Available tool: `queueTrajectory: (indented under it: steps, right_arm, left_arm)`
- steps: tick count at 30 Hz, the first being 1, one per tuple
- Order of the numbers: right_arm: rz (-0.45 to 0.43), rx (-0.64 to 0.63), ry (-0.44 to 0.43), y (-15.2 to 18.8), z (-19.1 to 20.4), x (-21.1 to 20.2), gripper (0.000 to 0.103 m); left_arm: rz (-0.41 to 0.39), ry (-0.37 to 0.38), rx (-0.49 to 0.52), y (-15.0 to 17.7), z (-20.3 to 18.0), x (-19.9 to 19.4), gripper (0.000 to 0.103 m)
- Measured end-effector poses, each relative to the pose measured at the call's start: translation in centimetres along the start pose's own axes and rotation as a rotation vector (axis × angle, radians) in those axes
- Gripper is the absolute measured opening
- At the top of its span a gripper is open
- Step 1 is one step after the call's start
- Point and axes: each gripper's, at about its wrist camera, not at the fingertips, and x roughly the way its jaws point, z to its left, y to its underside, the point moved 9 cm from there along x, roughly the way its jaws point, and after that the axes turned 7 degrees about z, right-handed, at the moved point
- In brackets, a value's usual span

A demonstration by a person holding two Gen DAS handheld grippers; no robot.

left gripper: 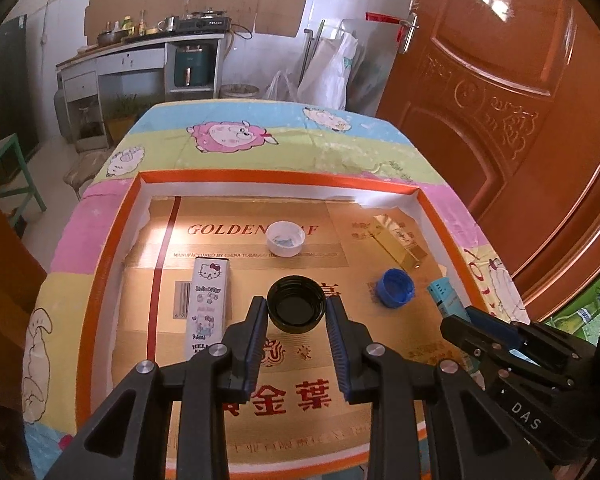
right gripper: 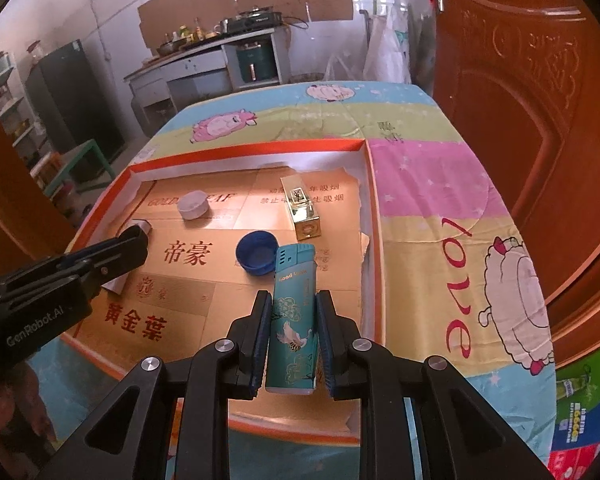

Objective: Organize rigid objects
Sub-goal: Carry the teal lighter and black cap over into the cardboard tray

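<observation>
Both hand-held grippers work over the tray. Left hand-held gripper (left gripper: 296, 312): jaws spread, flanking the black cap (left gripper: 296, 306); whether the pads touch its rim cannot be confirmed, and no grip is established. Right hand-held gripper (right gripper: 292, 312): jaws set either side of the lighter (right gripper: 292, 320), which stands between the pads; contact appears likely, but a firm clamp cannot be told from this view.

Items, largest first, placed relative to the tray:

- Bench (left gripper: 260, 148), under a cartoon-print cloth, carries the tray.
- Tray (left gripper: 112, 240), orange-rimmed, lined with flattened gold cardboard.
- Printed box (left gripper: 210, 304), lying flat toward the tray's left side.
- Gold box (left gripper: 400, 240), lying near the tray's far right corner.
- Lighter, near the tray's right wall, toward the near edge.
- White cap (left gripper: 285, 238), mouth up, in the tray's far middle.
- Black cap, mouth up, in the tray's centre.
- Blue cap (left gripper: 395, 288), mouth up, right of centre, near the lighter.

Assessment: all items are judged light and stiff. The lighter's glossy casing is likely slippery; hold it across the flat sides at mid-body. The black cap's ribbed wall should give purchase; take it across the outer diameter with modest force.
</observation>
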Motion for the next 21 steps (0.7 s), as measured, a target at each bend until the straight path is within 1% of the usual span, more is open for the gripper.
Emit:
queueTrajectory:
  steps: [8, 17, 21]
  right_arm:
    - [0.017, 0.006, 0.006, -0.3, -0.3, 1.5, 0.023]
    - [0.022, 0.005, 0.011, -0.4, -0.4, 2.3, 0.023]
    - [0.02, 0.001, 0.015, -0.4, -0.4, 2.3, 0.023]
  left_arm:
    - [0.031, -0.013, -0.001, 0.2, 0.6, 1.8, 0.031]
    - [0.05, -0.023, 0.007, 0.2, 0.8, 3.0, 0.031]
    - [0.044, -0.031, 0.016, 0.3, 0.7, 3.1, 0.031]
